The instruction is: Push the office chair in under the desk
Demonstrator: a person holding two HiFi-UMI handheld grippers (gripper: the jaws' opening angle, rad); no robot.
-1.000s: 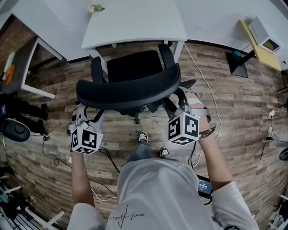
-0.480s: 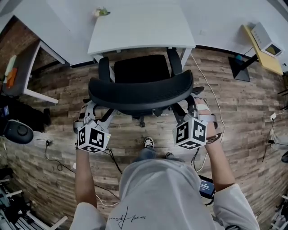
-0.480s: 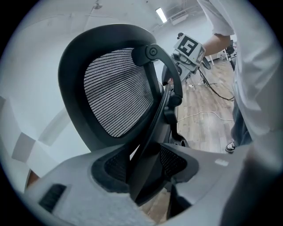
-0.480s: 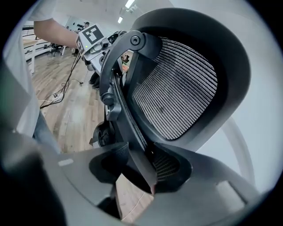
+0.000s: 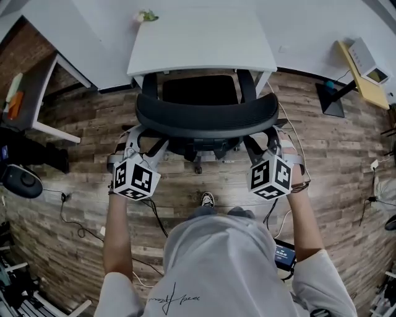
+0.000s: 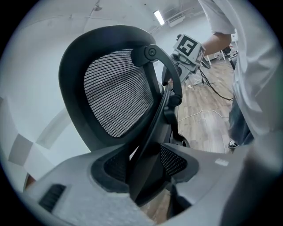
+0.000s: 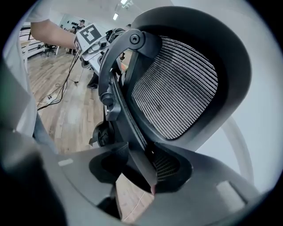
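The black mesh office chair [image 5: 207,121] stands in front of the white desk [image 5: 201,43], its seat [image 5: 201,90] partly under the desktop. My left gripper [image 5: 138,141] is at the left side of the backrest, behind it. In the left gripper view its jaws [image 6: 146,176] close around the dark back strut [image 6: 152,132] below the mesh [image 6: 117,97]. My right gripper [image 5: 273,140] is at the right side. In the right gripper view its jaws [image 7: 141,170] hold the matching strut [image 7: 132,132] under the mesh [image 7: 177,84].
A second desk [image 5: 37,80] stands at the far left, with a black round object [image 5: 18,179] on the floor near it. Cables [image 5: 74,210] trail over the wood floor. A black stand [image 5: 331,99] and a yellow board [image 5: 365,68] sit at the right. A small plant [image 5: 146,16] is on the desk.
The chair and both grippers have moved toward the desk. More of the seat and armrests now lies under the desktop. The person's feet have stepped forward.
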